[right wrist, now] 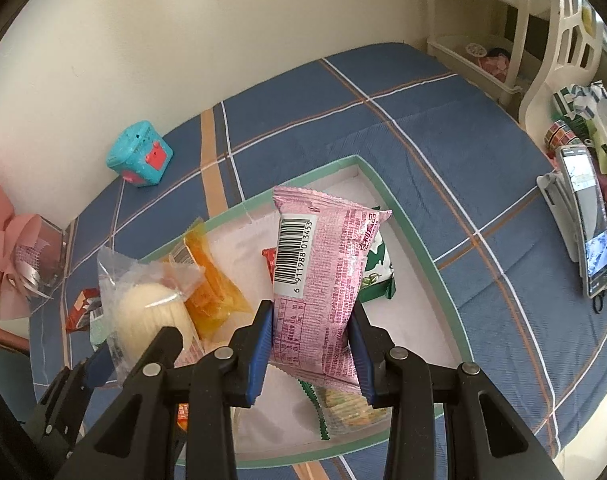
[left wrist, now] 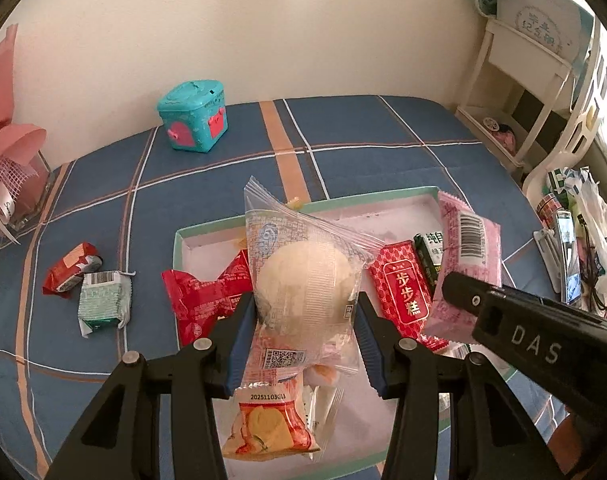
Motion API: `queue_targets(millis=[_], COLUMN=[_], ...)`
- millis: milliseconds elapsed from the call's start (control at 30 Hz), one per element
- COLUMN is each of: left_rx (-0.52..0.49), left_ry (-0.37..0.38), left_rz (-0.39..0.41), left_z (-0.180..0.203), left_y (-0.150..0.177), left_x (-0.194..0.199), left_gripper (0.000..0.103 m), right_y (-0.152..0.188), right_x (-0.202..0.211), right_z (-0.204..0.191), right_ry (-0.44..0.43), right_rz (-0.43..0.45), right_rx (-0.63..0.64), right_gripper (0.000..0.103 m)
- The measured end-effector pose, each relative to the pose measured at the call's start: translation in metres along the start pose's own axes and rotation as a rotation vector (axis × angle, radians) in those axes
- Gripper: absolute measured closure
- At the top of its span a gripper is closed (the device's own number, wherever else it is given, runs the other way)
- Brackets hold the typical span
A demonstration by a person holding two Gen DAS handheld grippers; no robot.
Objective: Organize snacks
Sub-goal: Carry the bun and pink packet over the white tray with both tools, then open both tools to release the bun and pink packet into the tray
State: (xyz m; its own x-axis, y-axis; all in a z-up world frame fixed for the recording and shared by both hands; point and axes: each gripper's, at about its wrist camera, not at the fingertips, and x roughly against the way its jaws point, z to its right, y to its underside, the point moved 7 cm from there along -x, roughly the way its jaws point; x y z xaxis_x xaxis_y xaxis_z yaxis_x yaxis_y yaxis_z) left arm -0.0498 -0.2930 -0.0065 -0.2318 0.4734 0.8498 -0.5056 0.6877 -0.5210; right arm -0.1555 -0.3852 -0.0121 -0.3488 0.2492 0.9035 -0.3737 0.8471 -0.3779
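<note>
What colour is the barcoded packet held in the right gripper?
Pink, with a white barcode label: the pink packet sits clamped in the right gripper. It shows best in the right wrist view.

Both grippers held tilted steeply downward, each clamped on a packet.

The left gripper (left wrist: 305, 332) is pointed down, its blue pads (left wrist: 239, 344) pressed against both sides of a clear bun packet (left wrist: 303, 280). The right gripper (right wrist: 311, 344) is angled likewise, just beside the left, with a pink packet (right wrist: 323, 276) pinched between its fingers (right wrist: 263, 344) and standing up beyond the tips.
</note>
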Motion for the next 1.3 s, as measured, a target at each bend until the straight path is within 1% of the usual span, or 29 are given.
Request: queue_targets(millis=[200,400,467,533,600,733,933,1133,1300], left_rx=[-0.015,-0.019,-0.016,-0.010,-0.006,-0.009,-0.017,0.036,0.132], left_ry=[-0.005,-0.002,0.001,0.002,0.005,0.010,0.013,-0.019,-0.066], left_rz=[-0.023,-0.029,-0.032,-0.038,-0.039,-0.033,-0.032,-0.032,-0.027], left_z=[0.002,0.003,0.001,0.000,0.000,0.002,0.002,-0.021,-0.055], left_y=[0.004,0.004,0.004,0.004,0.004,0.002,0.001,-0.001,-0.002], left_x=[-0.010,-0.012,-0.012,-0.013,-0.012,-0.007,0.003,0.015,0.027], left_gripper=[0.053,0.052,0.051,0.047,0.044,0.036,0.035,0.035,0.035], right_y=[0.005,0.006,0.006,0.005,0.005,0.004,0.000,-0.003,0.000], right_x=[-0.016,-0.021,-0.022,-0.022,-0.021,-0.016,-0.006,0.003,0.002], right_z=[0.003,0.001,0.001,0.002,0.002,0.003,0.006,0.005,-0.003], right_ry=[0.004,0.010,0.014,0.018,0.023,0.023,0.024,0.026,0.033], right_rz=[-0.046,-0.054,-0.054,-0.056,-0.055,-0.050,-0.025,0.000,-0.007], right_rx=[-0.006,0.000,0.001,-0.003,-0.005,-0.015,-0.029,-0.023,0.001], right_gripper=[0.063,0.063,0.063,0.063,0.063,0.062,0.062,0.062,0.062])
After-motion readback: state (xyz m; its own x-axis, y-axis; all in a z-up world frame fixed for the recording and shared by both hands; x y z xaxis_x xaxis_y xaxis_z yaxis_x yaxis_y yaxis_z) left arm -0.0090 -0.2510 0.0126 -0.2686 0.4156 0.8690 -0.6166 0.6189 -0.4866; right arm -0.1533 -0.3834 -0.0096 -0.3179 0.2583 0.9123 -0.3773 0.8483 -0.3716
